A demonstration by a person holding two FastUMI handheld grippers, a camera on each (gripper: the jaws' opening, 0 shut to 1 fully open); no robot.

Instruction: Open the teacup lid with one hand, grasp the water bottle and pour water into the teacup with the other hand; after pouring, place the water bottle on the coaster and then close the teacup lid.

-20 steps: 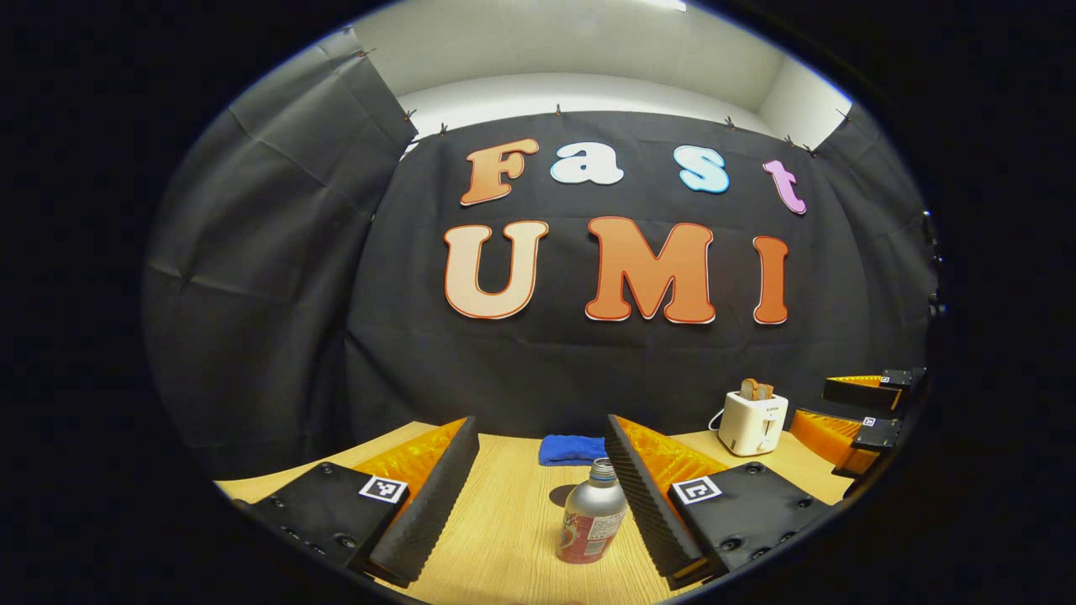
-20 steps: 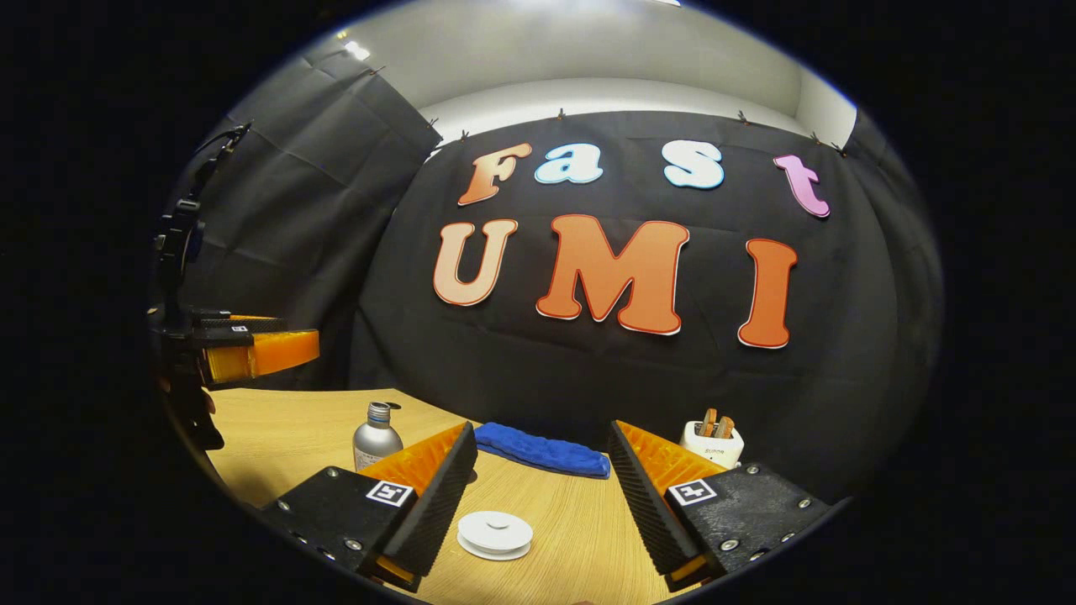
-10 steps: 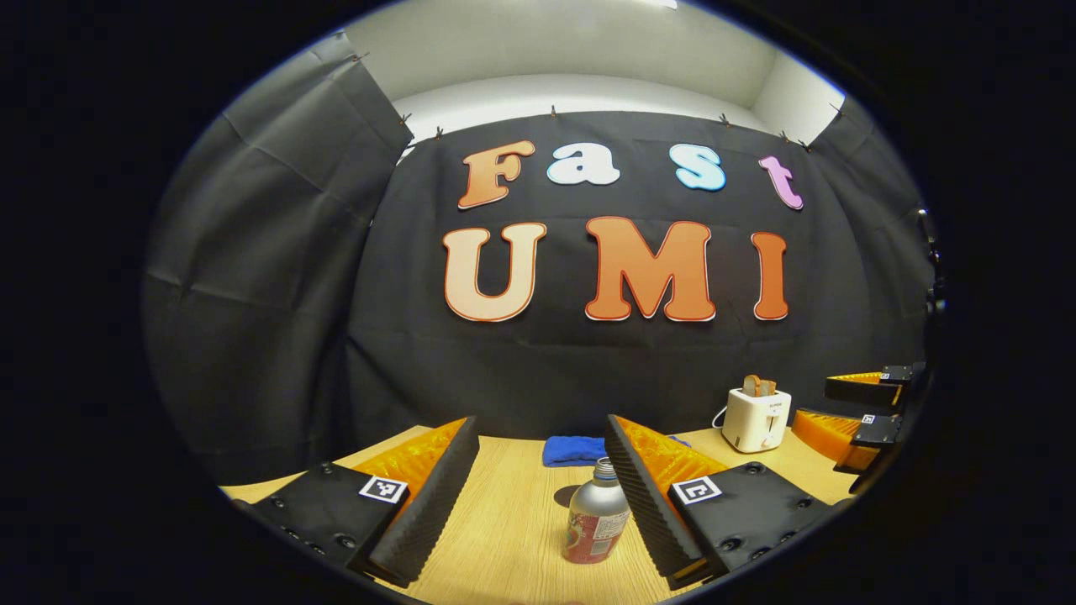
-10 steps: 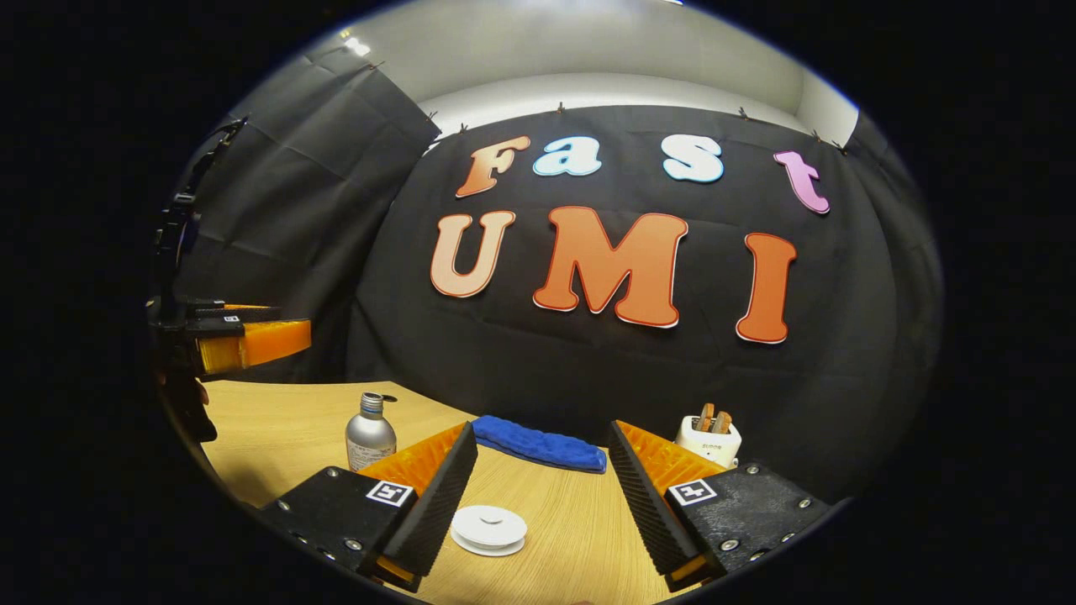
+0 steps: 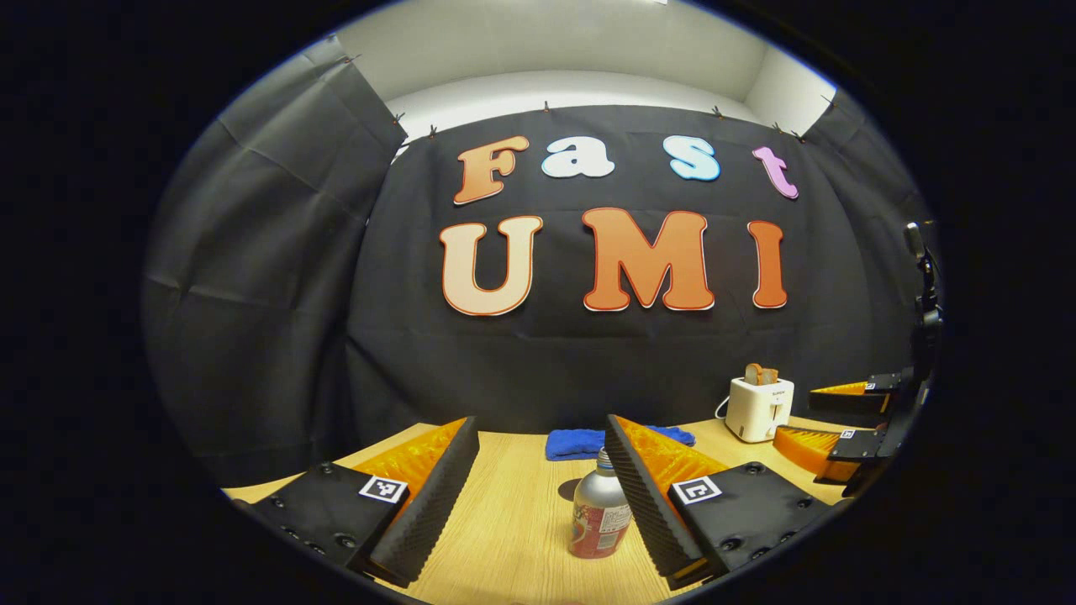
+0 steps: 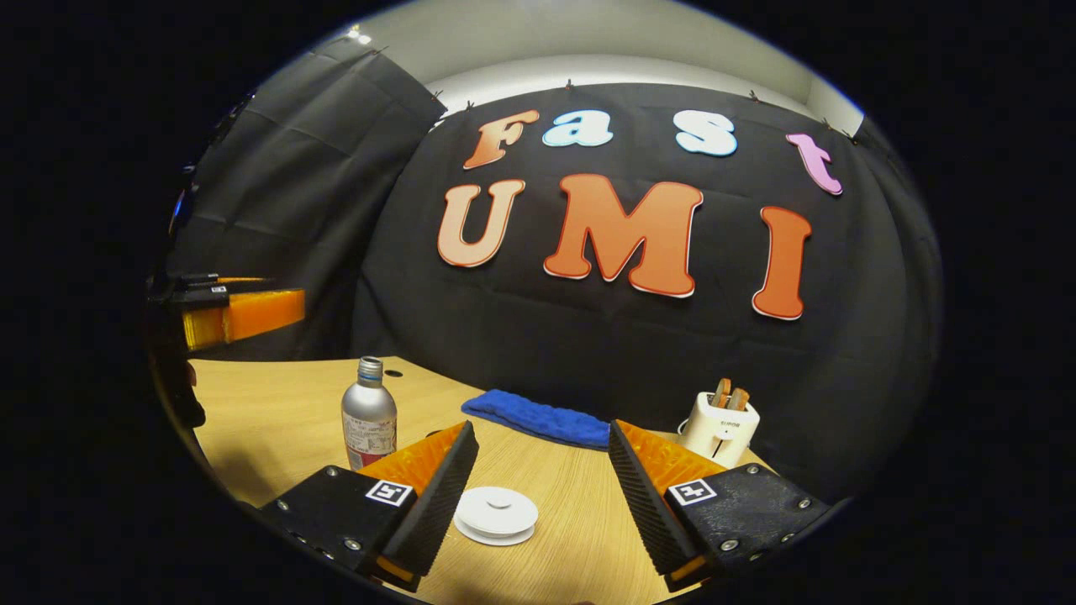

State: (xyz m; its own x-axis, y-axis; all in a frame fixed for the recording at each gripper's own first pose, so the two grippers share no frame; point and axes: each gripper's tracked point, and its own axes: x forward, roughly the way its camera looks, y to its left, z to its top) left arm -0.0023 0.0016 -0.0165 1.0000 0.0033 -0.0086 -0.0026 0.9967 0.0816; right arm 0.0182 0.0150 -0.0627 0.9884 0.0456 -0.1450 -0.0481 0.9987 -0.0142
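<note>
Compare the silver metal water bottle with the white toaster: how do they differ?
The silver metal water bottle is round with a narrow neck; the white toaster is boxy. The bottle's mouth has no cap; the toaster holds brown slices. The bottle stands nearer the left gripper. Both stand upright on the wooden table.

Black cloth walls [image 5: 252,294] enclose a light wooden table [image 6: 277,420]; above them, a white wall [image 5: 572,84].
</note>
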